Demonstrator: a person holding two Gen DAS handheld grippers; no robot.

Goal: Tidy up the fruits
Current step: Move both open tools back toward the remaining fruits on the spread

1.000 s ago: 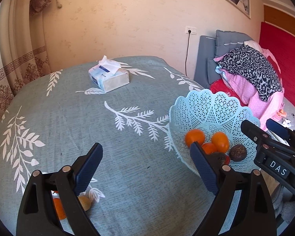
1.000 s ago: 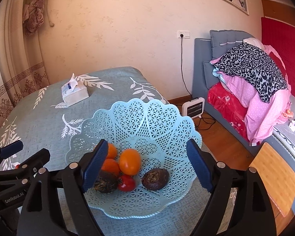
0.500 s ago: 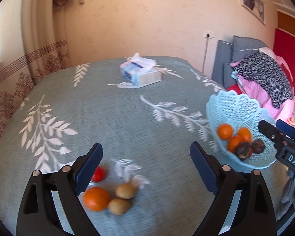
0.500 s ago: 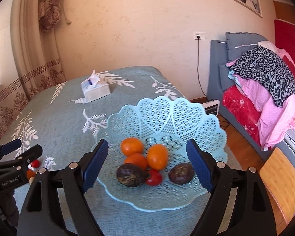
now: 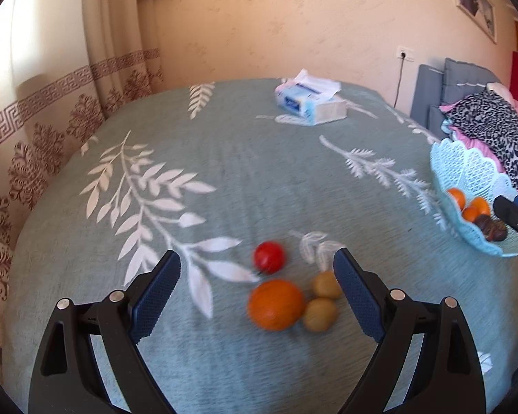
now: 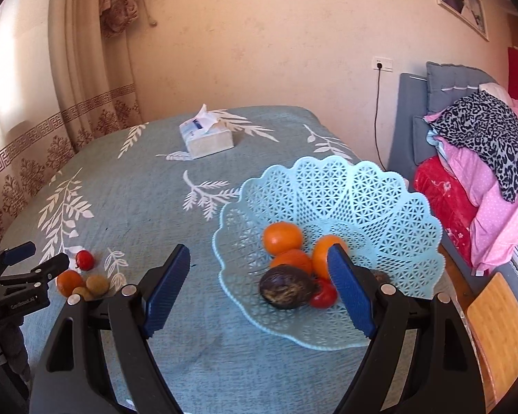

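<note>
On the teal tablecloth lie a red tomato (image 5: 269, 257), an orange (image 5: 276, 304) and two small brown kiwis (image 5: 319, 314), close together. My left gripper (image 5: 257, 296) is open and empty, its jaws on either side of this group, just above it. The light-blue lattice basket (image 6: 362, 200) holds oranges (image 6: 282, 237), a dark passion fruit (image 6: 286, 286) and a red tomato (image 6: 323, 295). My right gripper (image 6: 259, 289) is open and empty in front of the basket. The basket also shows in the left wrist view (image 5: 466, 172).
A tissue box (image 5: 309, 101) stands at the far side of the table. A curtain (image 5: 69, 103) hangs at the left. A bed with piled clothes (image 6: 483, 158) stands to the right. A wooden board (image 6: 500, 327) lies beyond the table's right edge.
The left gripper has swung left from the basket to the loose fruits, which now lie between its jaws. The right gripper has drawn back slightly and turned left. Both stayed open.
</note>
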